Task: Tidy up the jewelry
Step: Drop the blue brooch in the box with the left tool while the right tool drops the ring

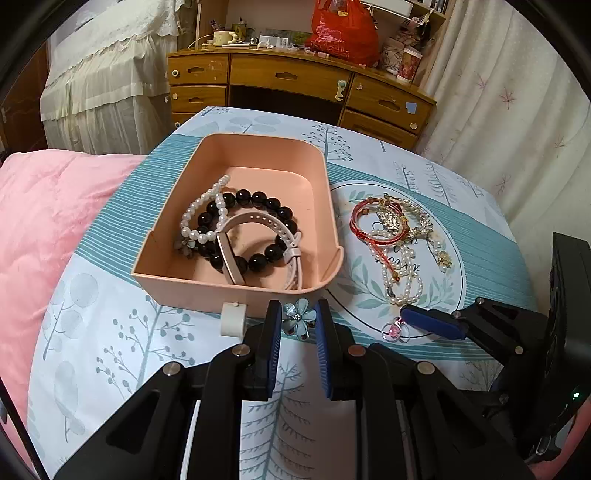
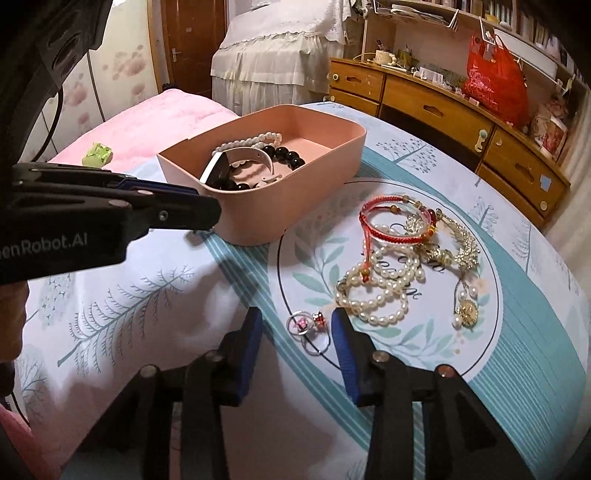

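Observation:
A pink box [image 1: 177, 218] [image 2: 332, 166] on the patterned cloth holds a black bead bracelet [image 1: 258, 201], a pearl bracelet [image 1: 201, 214] and a white watch band [image 1: 266, 225]. My left gripper [image 1: 298, 317] is shut on a pale blue flower piece [image 1: 300, 315], just in front of the box's near wall. To the right lies a pile: red cord bracelet [image 2: 391, 225], pearl strands [image 2: 376, 291], gold pieces [image 2: 454, 251]. My right gripper [image 2: 295, 325] is open around small silver rings with a pink stone [image 2: 306, 325], which lie on the cloth.
A white plastic cylinder [image 1: 233, 318] lies by the box's near left corner. A pink blanket [image 1: 44, 229] lies left of the cloth. A wooden desk [image 1: 295, 85] with clutter and a red bag [image 1: 343, 29] stands behind. A green wrapper [image 2: 96, 154] sits on the blanket.

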`<state>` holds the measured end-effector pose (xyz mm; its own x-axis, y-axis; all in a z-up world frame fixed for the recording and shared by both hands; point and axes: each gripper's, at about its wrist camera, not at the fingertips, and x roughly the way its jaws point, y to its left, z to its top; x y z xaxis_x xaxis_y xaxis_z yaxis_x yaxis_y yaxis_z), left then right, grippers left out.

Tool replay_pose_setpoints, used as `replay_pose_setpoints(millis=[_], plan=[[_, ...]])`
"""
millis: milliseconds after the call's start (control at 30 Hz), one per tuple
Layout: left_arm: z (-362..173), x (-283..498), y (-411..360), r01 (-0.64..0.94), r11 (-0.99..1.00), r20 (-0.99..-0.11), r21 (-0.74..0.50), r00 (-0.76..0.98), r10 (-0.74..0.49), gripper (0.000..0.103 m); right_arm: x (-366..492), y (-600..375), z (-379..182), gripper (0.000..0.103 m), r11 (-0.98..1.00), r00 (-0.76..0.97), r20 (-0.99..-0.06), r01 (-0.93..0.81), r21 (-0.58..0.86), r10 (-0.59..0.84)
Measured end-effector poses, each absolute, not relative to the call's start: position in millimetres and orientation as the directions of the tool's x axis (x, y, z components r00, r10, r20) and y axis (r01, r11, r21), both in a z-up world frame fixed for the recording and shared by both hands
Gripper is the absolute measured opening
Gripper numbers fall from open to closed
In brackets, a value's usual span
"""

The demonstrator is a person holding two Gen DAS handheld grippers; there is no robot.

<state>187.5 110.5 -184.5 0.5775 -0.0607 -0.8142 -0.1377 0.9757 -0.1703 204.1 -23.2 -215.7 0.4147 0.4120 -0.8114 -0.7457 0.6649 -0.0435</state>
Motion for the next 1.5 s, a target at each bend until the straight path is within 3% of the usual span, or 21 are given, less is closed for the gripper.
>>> replay_pose_setpoints(millis=[133, 700, 1267, 1300, 1333, 1400, 1500], plan=[[-184, 187, 116, -0.134, 0.976, -0.813, -0.171, 0.579, -0.063, 0.016, 201, -18, -214, 0.021, 0.656, 0.422, -0.815, -0.752, -0.069, 0.398], [-158, 185, 138, -0.011, 0.984, -0.785, -0.177, 0.605, -0.134, 0.016, 203, 3, -197, 0.021, 0.739, 0.443, -0.828, -0.672, -0.053, 0.343], [-142, 205, 182, 0.064, 0.986, -0.783, -0.151, 0.601, -0.159, 0.016, 218, 45, -142, 0.021, 0.807, 0.521, -0.729, -0.587, 0.073, 0.445], [-143, 207, 184, 0.061, 0.987, -0.789, -0.149, 0.594, -0.156, 0.018, 219, 48, -142, 0.022, 0.811, 0.523, -0.727, -0.580, 0.078, 0.444], [-145, 209, 186, 0.052, 0.988, -0.797, -0.145, 0.585, -0.147, 0.028, 222, 50, -143, 0.022, 0.814, 0.522, -0.729, -0.576, 0.082, 0.442], [-147, 212, 191, 0.033, 0.989, -0.812, -0.141, 0.568, -0.135, 0.042, 226, 55, -149, 0.034, 0.834, 0.513, -0.759, -0.548, 0.070, 0.401], [-147, 212, 196, 0.036, 0.987, -0.811, -0.156, 0.566, -0.148, 0.051, 224, 54, -151, 0.034, 0.843, 0.516, -0.762, -0.534, 0.072, 0.392]])
